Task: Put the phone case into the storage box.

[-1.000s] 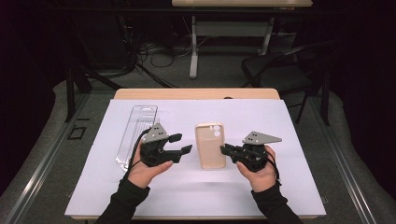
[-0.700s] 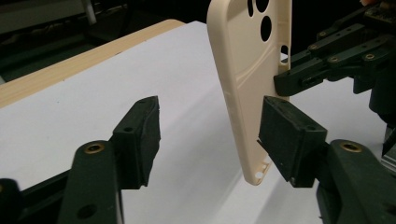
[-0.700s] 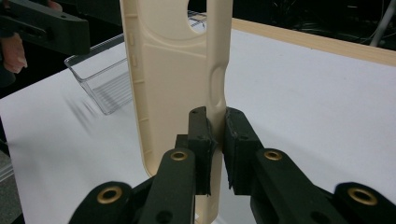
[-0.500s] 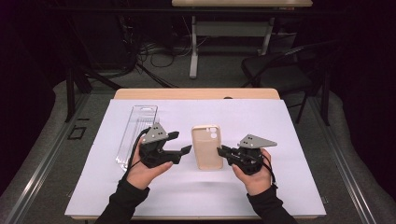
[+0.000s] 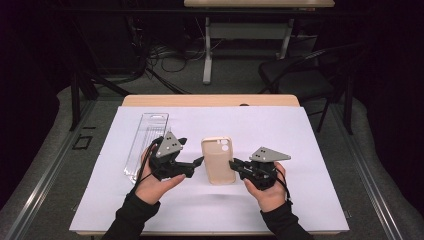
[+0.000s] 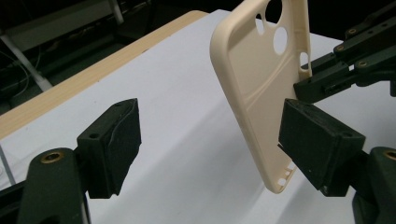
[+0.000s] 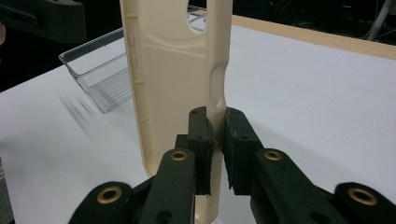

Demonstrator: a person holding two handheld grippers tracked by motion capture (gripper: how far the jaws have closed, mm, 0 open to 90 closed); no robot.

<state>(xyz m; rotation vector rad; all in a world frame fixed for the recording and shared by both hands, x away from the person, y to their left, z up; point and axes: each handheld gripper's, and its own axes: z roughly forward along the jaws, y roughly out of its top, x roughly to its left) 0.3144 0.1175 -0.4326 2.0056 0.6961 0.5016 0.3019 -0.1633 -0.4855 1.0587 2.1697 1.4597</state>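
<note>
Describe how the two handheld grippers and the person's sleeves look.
Both the left gripper and the right gripper are black, angular two-jaw tools with brass-coloured pivot pins. The jaws end in blocky black pads with a matte, rubbery look. Each carries a grey three-cornered plate on top, dotted with small holes, and a thin black cable loops from it. The sleeves are dark with ribbed cuffs.

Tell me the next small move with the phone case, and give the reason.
Probably draw the left gripper back from the phone case. Its jaws have just been opening and now stand wide; one pad sits beside the case's edge without pinching it. The right gripper is clamped on the opposite side wall, so it alone carries the case and could then take it toward the clear plastic tray.
</note>
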